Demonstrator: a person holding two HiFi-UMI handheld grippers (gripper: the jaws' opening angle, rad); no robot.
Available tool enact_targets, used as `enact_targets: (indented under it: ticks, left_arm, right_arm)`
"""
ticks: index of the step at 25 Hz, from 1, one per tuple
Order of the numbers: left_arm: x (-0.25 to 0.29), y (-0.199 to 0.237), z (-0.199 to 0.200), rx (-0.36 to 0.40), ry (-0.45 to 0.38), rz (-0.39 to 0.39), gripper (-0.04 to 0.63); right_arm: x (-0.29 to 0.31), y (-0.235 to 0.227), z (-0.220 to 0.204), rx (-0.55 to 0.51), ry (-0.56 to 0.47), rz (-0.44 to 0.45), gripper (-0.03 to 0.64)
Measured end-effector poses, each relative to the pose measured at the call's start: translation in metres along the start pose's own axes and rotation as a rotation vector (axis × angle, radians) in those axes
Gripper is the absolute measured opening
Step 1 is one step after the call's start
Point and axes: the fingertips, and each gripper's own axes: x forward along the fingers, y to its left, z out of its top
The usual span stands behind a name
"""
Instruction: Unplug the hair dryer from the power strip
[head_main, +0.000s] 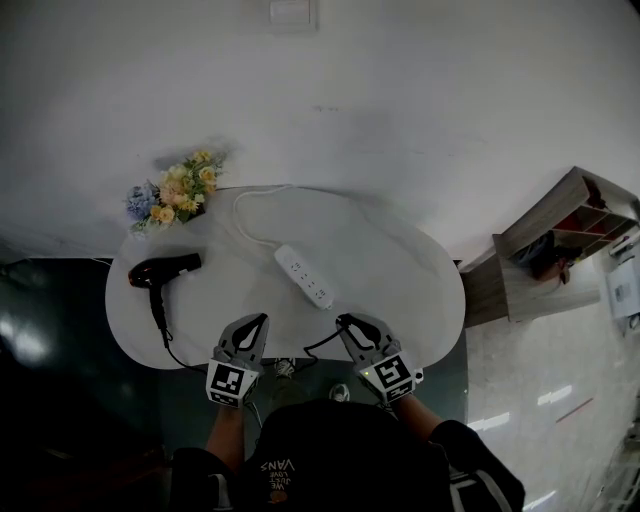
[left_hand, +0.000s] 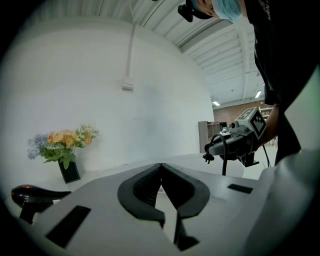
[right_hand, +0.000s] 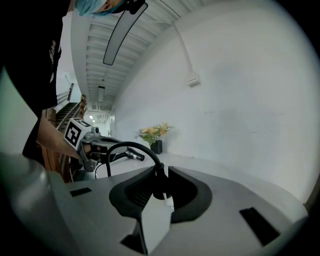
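My right gripper (head_main: 352, 322) is clamped on the plug (right_hand: 159, 186), which looks clear of the power strip (head_main: 303, 276) at centre. Left gripper (head_main: 255, 322) is closed, empty. Hair dryer (head_main: 160, 272) lies left. Risk: pulling nearer tightens the cord (right_hand: 132, 146) and drags the dryer.

Plain white wall (head_main: 420, 110) with a switch plate (head_main: 290, 12), oval white table (head_main: 410, 280) set against it, bunch of flowers (head_main: 172, 192) at the table's far left edge, wooden shelf unit (head_main: 560, 245) at right, dark glossy floor (head_main: 50, 330) at left, pale shiny floor (head_main: 540, 390) at right, ribbed ceiling (right_hand: 95, 65) with a long lamp (right_hand: 122, 32)
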Motion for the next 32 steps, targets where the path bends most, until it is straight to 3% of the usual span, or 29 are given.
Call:
enact_targets:
  ticks: [6, 9, 15, 20, 32]
  left_arm:
    - [-0.024, -0.018, 0.017, -0.026, -0.071, 0.072, 0.018]
    - [-0.034, -0.025, 0.004, -0.023, -0.048, 0.105, 0.018]
    - [-0.049, -0.039, 0.006, -0.115, -0.080, 0.134, 0.018]
    - [-0.057, -0.046, 0.003, -0.107, -0.072, 0.153, 0.018]
    - [-0.058, -0.053, 0.009, -0.114, -0.095, 0.166, 0.018]
  right_arm:
    - [-0.011, 0.006, 0.003, -0.005, -0.011, 0.030, 0.092]
    - [-0.016, 0.011, 0.002, -0.004, -0.007, 0.047, 0.092]
    - [-0.024, 0.013, -0.007, -0.012, 0.014, 0.071, 0.092]
    - [-0.026, 0.012, -0.010, -0.041, 0.026, 0.083, 0.092]
    - [-0.028, 0.012, -0.007, -0.001, 0.006, 0.090, 0.092]
